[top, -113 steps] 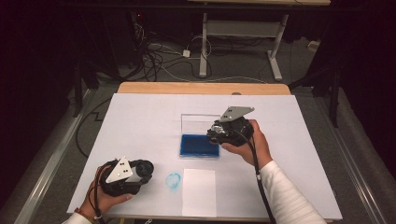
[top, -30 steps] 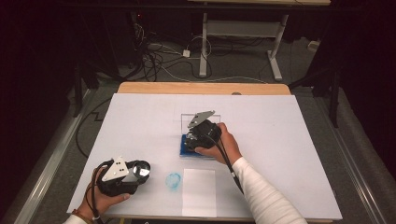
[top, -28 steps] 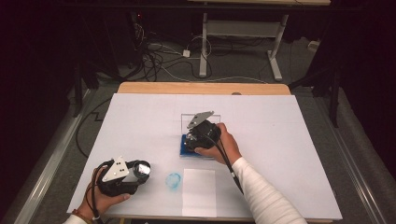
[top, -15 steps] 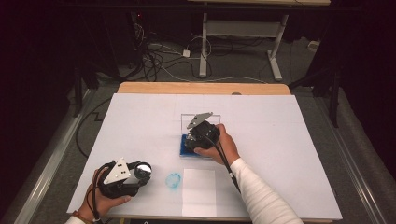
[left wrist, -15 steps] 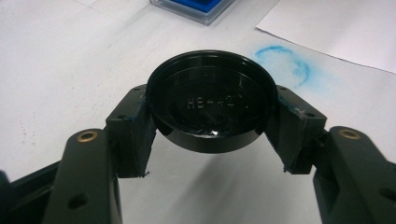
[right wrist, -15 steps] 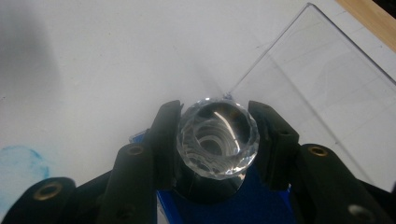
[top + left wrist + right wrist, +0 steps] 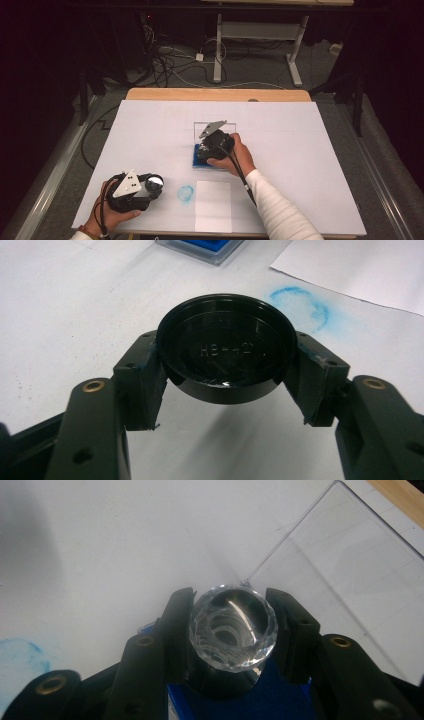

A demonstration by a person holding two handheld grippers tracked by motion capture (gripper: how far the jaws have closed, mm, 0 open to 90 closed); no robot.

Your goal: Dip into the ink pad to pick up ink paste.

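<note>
My left gripper [image 7: 151, 185] rests near the table's front left corner, shut on a round black cap [image 7: 226, 356] with raised lettering on it. My right gripper [image 7: 206, 153] is at the middle of the table, shut on a stamp with a clear faceted knob [image 7: 233, 627] and a black body. The stamp stands down on the blue ink pad [image 7: 198, 161] of an open case. The case's clear lid [image 7: 345, 575] lies flat behind it. A round blue stamp mark [image 7: 185, 194] sits on the white table cover between the two grippers.
A white sheet of paper [image 7: 213, 206] lies at the front edge, just right of the blue mark. The white cover [image 7: 300, 150] spreads over most of the wooden table. Cables and desk legs lie on the floor beyond the far edge.
My right gripper has moved left with the stamp, from beside the case to over the ink pad, and has stayed there for the last second. The left gripper has hardly moved.
</note>
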